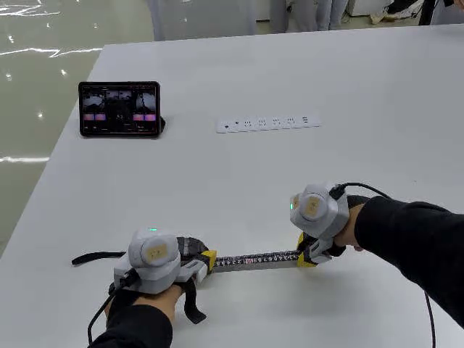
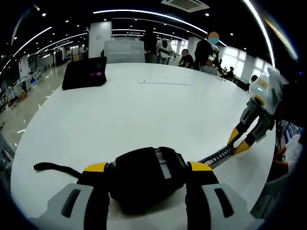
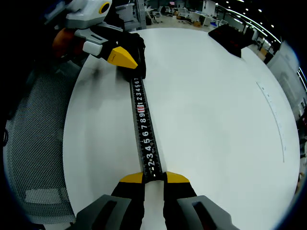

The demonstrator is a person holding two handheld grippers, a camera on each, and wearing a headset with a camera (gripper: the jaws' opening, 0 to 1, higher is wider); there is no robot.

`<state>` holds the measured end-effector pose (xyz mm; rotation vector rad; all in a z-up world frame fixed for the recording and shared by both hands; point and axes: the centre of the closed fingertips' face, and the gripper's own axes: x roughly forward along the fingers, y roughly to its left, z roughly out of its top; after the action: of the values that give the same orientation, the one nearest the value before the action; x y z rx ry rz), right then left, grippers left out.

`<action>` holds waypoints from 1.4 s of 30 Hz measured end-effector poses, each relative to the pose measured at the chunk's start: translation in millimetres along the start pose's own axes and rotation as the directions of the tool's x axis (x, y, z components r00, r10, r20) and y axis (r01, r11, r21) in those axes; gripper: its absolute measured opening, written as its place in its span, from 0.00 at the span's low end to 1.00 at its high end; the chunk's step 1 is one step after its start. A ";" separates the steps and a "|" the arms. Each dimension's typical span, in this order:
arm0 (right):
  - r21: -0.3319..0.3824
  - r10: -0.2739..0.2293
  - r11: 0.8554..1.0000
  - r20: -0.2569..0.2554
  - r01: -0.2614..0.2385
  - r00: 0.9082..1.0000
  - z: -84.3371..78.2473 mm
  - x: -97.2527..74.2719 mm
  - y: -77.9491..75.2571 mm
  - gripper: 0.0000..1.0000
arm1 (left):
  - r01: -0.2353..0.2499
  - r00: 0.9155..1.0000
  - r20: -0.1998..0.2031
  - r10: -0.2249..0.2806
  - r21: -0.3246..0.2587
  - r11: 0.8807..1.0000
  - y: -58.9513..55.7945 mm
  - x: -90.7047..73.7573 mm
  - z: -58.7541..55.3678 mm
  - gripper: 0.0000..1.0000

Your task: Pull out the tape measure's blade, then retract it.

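Tape measure case [image 2: 144,182] sitting on the white bench [image 1: 217,174], left gripper [image 2: 148,167] clamping around it, blade [image 3: 144,129] stretching out flat across to the right gripper [image 3: 154,178], which is pinching its tip, tablet [image 1: 119,109] and power strip [image 1: 268,122] resting well beyond.

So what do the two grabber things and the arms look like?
The left gripper and right gripper are each a rounded white-grey shell with a beige patch on top, a small green light and grey jaws tipped in yellow. A black cable trails from each. The person wears black sleeves.
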<state>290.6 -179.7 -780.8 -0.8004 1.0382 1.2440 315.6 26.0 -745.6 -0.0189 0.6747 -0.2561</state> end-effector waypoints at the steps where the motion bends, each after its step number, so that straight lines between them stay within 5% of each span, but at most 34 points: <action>1: 0.001 0.000 1.000 0.001 0.000 1.000 0.6 0.2 0.0 0.11 | 0.000 1.000 -0.001 0.000 0.001 1.000 -0.1 0.0 -0.1 0.60; 25: -0.090 0.017 0.996 0.016 -0.015 1.000 8.7 3.1 4.6 0.11 | 0.006 1.000 -0.013 -0.005 0.016 1.000 -0.3 -0.1 -0.3 0.60; 42: -0.089 0.020 0.996 0.031 -0.017 0.999 15.7 5.8 4.4 0.11 | 0.004 1.000 -0.016 -0.004 0.021 1.000 -0.4 0.0 0.5 0.60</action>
<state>289.2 -162.6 -780.4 -0.8380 0.9723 1.3222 315.8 25.6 -745.1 0.0019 0.6882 -0.2676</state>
